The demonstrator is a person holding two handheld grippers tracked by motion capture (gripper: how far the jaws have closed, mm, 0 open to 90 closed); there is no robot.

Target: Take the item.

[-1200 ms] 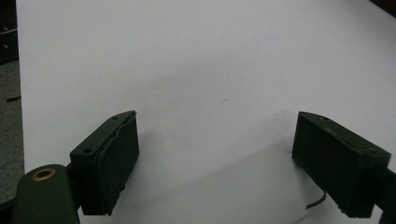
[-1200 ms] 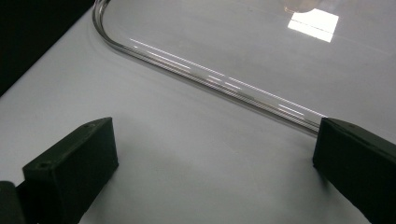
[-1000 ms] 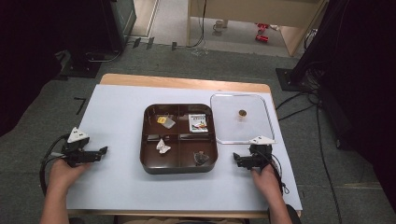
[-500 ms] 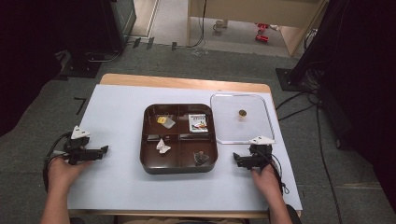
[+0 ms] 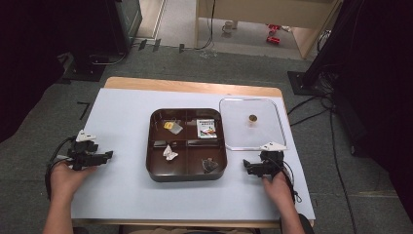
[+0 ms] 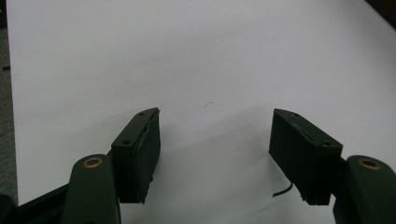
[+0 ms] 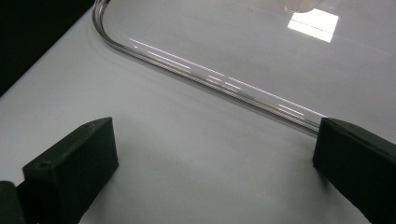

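Gaping wide and empty, the right claw (image 7: pixel 210 163) sits beside the clear lid (image 7: pixel 261 51)

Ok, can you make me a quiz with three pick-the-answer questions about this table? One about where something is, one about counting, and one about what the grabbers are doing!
1. Where does the clear lid lie?
A. On top of the brown tray
B. On the white mat, beside the tray, near the right gripper
C. On the floor

2. How many compartments does the brown tray have?
A. Two
B. Four
C. Six

3. How does the left gripper stand?
A. Jaws apart, nothing between them
B. Shut on a snack packet
C. Shut on the lid

Answers:
1 B: in the high view the lid lies flat next to the tray, just beyond the right gripper.
2 B: dividers cross inside it and make four sections.
3 A: in the left gripper view there is bare white mat between the jaws.
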